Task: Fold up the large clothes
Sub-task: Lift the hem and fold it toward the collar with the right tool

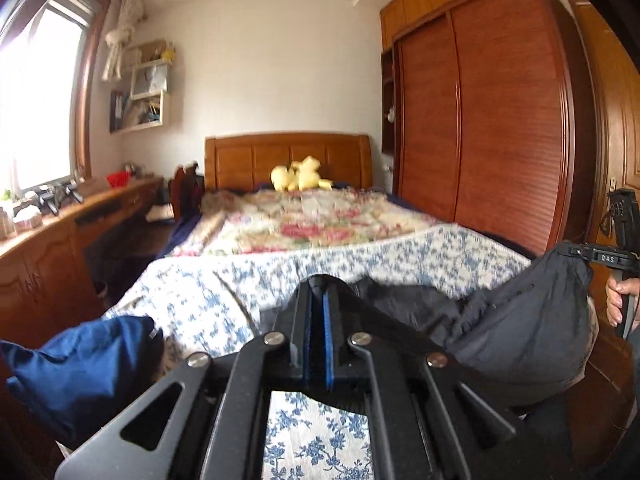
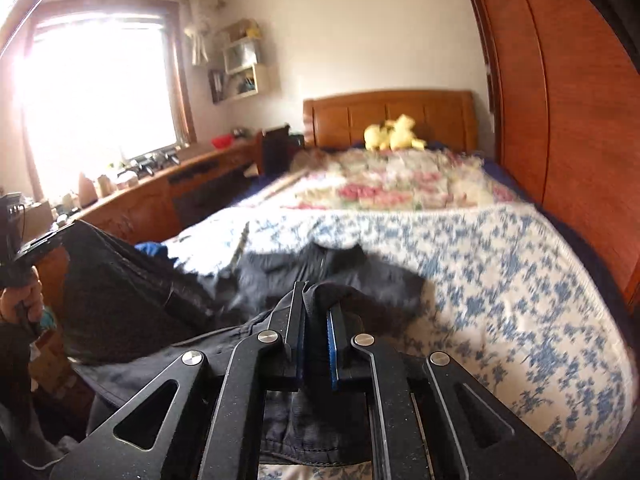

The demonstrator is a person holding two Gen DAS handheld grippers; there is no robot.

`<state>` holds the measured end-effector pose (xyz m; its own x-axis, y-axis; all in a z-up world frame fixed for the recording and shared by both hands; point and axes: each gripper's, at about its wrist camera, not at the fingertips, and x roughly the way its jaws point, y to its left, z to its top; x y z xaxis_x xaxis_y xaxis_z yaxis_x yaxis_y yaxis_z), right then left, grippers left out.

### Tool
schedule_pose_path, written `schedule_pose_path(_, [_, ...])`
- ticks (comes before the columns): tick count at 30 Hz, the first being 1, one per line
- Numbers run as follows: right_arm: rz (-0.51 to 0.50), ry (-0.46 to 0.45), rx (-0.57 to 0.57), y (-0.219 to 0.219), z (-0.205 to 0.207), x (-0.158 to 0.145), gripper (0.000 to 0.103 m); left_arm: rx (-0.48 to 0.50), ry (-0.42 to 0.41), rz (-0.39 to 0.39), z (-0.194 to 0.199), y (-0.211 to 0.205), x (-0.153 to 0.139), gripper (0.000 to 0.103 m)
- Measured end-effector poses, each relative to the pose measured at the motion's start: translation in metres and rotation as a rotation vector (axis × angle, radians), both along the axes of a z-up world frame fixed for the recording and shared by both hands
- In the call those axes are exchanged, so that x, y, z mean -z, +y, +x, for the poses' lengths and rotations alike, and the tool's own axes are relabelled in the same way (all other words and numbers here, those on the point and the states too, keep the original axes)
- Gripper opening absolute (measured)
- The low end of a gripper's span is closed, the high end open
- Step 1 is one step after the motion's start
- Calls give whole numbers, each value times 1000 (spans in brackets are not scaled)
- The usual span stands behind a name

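Both grippers, left gripper (image 1: 318,292) and right gripper (image 2: 318,300), are matte black linkage frames with silver pivot screws and blue-padded fingers (white "DAS" marking on the right one's side).

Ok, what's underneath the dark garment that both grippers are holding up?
Under the dark garment lies the blue floral bedspread, which shows beyond it and below the right gripper. Anything beneath the bunched fabric itself is covered.

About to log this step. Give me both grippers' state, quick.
Left gripper: closed on an edge of the dark garment.
Right gripper: closed on another edge of the same garment.
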<state>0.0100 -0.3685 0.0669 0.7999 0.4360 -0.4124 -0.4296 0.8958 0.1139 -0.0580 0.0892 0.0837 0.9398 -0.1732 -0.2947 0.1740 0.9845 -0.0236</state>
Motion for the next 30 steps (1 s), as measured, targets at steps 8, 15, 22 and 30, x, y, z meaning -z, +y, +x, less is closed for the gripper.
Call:
schedule_pose_path(8, [8,-29,-11,-14,-19,-22,6,-8,-38,11,-8,8,-21,3])
schedule_pose_path(15, [-15,108,29,-13,62,42,6,-50,122,-5,91,14,40,3])
schedule_pose_path(22, [16,172,110,-14,164,93,6,-94,145,17,181,7,78,3])
schedule_pose_path(30, [-9,253,187,-5,261,170,7,-58,192,-1,226,2,147,7])
